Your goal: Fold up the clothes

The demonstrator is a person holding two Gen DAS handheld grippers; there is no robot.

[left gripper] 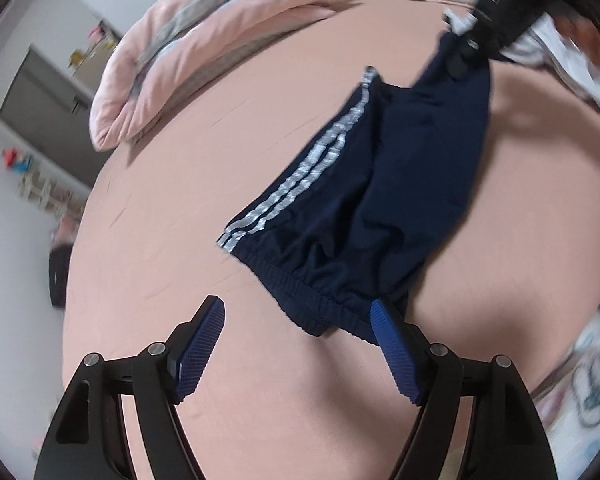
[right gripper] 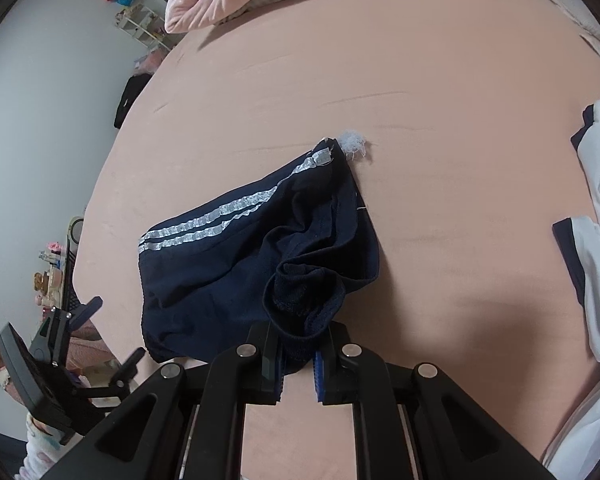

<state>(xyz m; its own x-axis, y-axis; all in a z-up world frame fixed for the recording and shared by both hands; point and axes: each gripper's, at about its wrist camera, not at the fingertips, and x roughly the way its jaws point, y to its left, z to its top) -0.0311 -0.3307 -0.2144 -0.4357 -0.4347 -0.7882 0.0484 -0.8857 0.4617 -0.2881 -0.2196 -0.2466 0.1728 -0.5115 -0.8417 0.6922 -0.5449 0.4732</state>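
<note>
A: Where are the navy shorts (right gripper: pixel 256 256) found?

B: They are laid out on the pink bed (right gripper: pixel 440 120), near its middle, with the long axis marked by the two white side stripes (right gripper: pixel 204 226). One end is lifted off the sheet.

A: How are the right tongs (right gripper: pixel 298 364) seen?

B: They are clenched on a bunched fold of the ribbed waistband, which is pinched between the blue pads. That end of the garment is held up by them.

A: And the left tongs (left gripper: pixel 298 318)?

B: They are spread wide and nothing is gripped. In the left wrist view the elastic waistband edge (left gripper: pixel 320 294) is seen just beyond the tips, with the right-hand pad (left gripper: pixel 384 320) touching or almost touching its corner; which of the two cannot be told.

A: Which relation is the next move judged to turn on?

B: The waistband runs crosswise in front of the left tongs, while the stripes run away from them. The free corner is nearer the left hand, so a grasp there is probably called for. A white garment (right gripper: pixel 596 240) is left at the bed's right edge.
</note>
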